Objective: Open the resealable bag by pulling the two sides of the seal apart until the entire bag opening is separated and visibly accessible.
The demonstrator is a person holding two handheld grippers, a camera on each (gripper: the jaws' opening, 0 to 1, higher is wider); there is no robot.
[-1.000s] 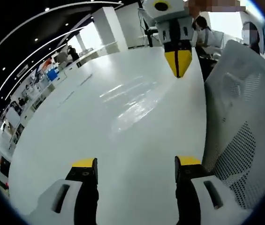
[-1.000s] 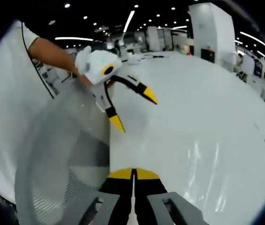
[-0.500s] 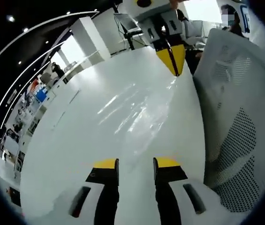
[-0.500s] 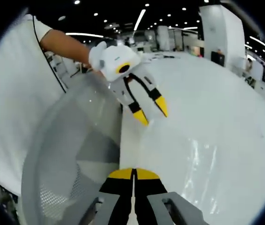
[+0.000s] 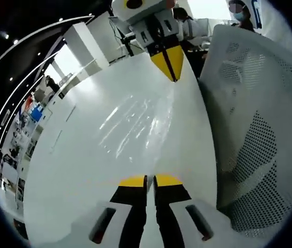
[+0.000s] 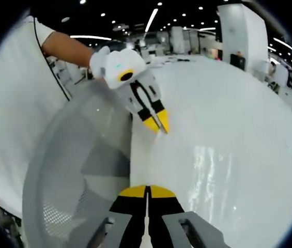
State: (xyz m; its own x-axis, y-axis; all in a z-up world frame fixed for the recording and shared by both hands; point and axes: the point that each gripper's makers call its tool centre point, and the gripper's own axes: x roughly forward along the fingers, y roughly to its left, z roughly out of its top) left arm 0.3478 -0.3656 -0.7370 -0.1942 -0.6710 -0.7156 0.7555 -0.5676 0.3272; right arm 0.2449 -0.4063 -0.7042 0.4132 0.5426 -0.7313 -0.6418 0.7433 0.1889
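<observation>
In the left gripper view, the left claw [image 5: 150, 181] has its yellow tips pressed together at the near edge of the clear resealable bag [image 5: 135, 121], which lies flat on the white bench [image 5: 73, 150]. A second ago these tips stood wide apart over the bench, and half a second ago they were half closed. Whether film sits between them I cannot tell. At the far edge of the bag the right claw [image 5: 169, 61] is closed to a single point on the plastic, as it was before. A white mesh chair back [image 5: 254, 134] stands beside the bag.

In the right gripper view, the right claw [image 6: 147, 191] is together at the bag's near edge [image 6: 208, 165]. Across the bag the left claw [image 6: 157, 124], earlier spread, now has its tips nearly touching the film by the chair back [image 6: 78, 170].
</observation>
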